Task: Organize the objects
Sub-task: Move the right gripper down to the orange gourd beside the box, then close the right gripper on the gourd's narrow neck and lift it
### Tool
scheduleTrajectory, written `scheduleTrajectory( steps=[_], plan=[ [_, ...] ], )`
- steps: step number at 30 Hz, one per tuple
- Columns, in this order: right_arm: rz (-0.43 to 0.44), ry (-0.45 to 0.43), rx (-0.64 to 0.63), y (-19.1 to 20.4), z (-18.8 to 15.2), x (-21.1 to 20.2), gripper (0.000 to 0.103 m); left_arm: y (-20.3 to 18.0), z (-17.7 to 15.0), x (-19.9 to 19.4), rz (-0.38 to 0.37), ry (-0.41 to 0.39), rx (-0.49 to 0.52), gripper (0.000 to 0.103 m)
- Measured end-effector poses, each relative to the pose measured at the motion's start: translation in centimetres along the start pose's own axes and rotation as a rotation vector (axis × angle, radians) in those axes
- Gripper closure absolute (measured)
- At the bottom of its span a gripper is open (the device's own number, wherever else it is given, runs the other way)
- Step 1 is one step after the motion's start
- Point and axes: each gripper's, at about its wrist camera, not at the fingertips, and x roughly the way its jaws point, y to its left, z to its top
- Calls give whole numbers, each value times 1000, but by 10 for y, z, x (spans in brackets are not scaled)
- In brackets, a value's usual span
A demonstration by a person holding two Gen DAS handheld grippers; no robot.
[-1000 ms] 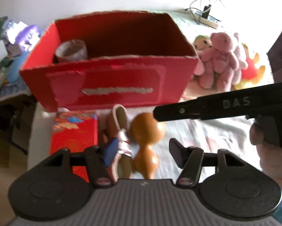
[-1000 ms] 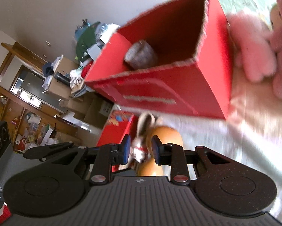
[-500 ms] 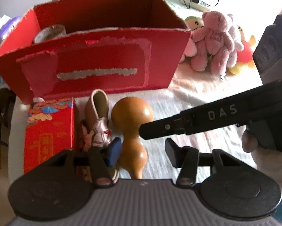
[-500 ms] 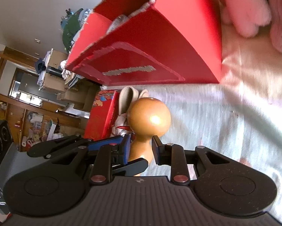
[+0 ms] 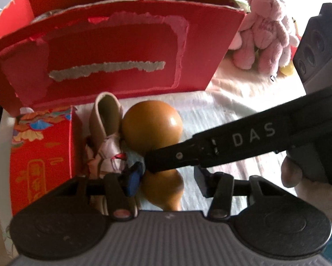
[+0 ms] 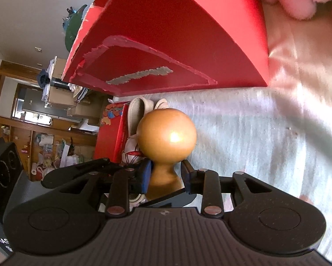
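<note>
Right now both tools straddle the wooden gourd (image 6: pixel 166 133) lying on the cloth before the red box (image 5: pixel 112 51): the right gripper (image 6: pixel 166 175) spread around its neck without touching, the left gripper (image 5: pixel 166 181) gaping about its lower bulb. Smooth and round, the gourd may roll or squirt free if pinched off-centre. The doll boot (image 5: pixel 106 137) touching its side and the patterned red carton (image 5: pixel 41 153) crowd the left fingers, and the two tools may collide.
</note>
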Motion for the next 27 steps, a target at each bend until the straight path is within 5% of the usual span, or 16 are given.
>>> scheduleTrajectory(
  steps=[13,27],
  plan=[
    [4,-4,20,-11,2,-17,73,-9,8,-1,-15,32,65,61],
    [-47,-203,72,-31,-10,-102,73,-72,32,-15,-108,-23,274,61]
  ],
)
